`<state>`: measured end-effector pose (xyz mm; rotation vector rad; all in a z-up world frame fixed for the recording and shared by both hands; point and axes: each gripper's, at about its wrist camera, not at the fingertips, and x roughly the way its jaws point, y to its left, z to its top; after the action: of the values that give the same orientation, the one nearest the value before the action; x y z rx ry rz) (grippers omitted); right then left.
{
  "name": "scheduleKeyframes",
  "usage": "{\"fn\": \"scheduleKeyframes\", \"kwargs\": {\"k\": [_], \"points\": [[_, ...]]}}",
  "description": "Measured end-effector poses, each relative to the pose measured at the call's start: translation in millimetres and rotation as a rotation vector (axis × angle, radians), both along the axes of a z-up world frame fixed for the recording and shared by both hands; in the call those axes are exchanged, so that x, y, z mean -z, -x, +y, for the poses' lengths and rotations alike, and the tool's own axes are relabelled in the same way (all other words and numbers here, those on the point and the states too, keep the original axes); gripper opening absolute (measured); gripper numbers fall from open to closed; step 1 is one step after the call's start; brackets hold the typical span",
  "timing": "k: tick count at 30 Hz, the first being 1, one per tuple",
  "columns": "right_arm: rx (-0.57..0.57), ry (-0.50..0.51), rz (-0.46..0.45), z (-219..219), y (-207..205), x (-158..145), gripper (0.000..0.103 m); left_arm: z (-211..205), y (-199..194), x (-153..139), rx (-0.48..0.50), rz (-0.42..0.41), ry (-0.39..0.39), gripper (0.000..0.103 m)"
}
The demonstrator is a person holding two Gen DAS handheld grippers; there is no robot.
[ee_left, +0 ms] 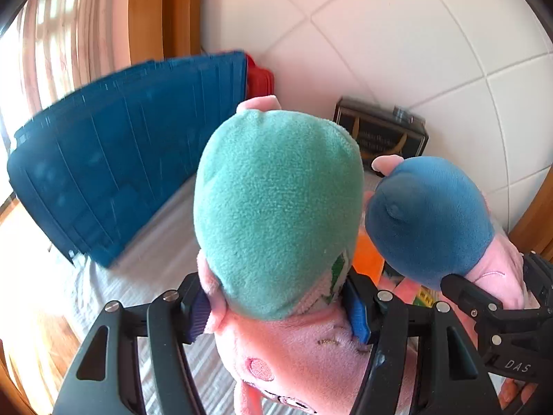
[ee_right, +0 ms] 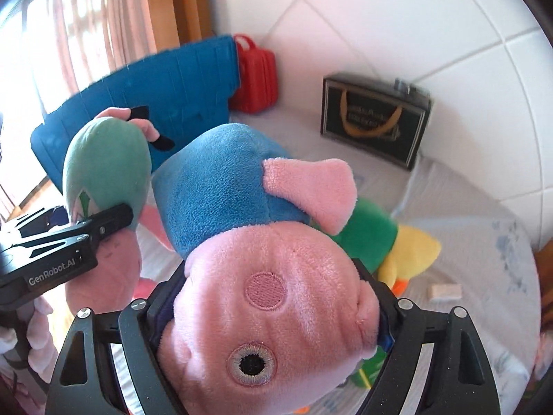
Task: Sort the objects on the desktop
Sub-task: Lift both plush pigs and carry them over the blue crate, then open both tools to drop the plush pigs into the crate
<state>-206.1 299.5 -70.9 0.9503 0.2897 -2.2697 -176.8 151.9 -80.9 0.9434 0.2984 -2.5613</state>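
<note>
The left claw (ee_left: 276, 307) is clenched on the pink plush pig in the green dress (ee_left: 276, 207), held up at the view's centre. The right claw (ee_right: 269, 314) grips the pig in the blue shirt (ee_right: 224, 193) by its head. At ten o'clock stands a blue crate (ee_left: 114, 159); at one o'clock a dark box (ee_right: 376, 121) rests against the tiled wall (ee_right: 414, 17).

Two pig plushies (ee_right: 269, 297) (ee_right: 107, 166), one blue bin (ee_left: 121, 159), one red case (ee_right: 257, 79), one black box (ee_right: 375, 117)
</note>
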Motion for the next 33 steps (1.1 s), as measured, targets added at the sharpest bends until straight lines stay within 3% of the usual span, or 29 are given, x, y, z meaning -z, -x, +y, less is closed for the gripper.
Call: {"fn": "scheduleKeyframes", "kwargs": {"k": [9, 14, 18, 24, 29, 33], "points": [[0.023, 0.087, 0.195, -71.4, -12.7, -89.5, 0.086, -86.9, 0.7, -93.5, 0.019, 0.196, 0.114, 0.063], [0.030, 0.143, 0.310, -166.6, -28.3, -138.9, 0.086, -189.1, -24.5, -142.8, 0.025, 0.294, 0.188, 0.063], [0.029, 0.218, 0.311, -262.7, -37.1, -169.1, 0.086, -289.5, -39.5, -169.3, -0.006, 0.272, 0.230, 0.064], [0.003, 0.243, 0.277, -415.4, -36.7, -181.8, 0.086, -433.8, -28.8, -152.5, -0.068, 0.124, 0.216, 0.065], [-0.005, 0.177, 0.216, -503.9, -28.6, -166.2, 0.086, -489.9, -1.7, -124.8, -0.063, 0.045, 0.150, 0.065], [0.039, 0.087, 0.219, -545.2, -26.0, -152.1, 0.086, -503.5, 6.9, -108.0, -0.028, 0.026, 0.128, 0.068]]}}
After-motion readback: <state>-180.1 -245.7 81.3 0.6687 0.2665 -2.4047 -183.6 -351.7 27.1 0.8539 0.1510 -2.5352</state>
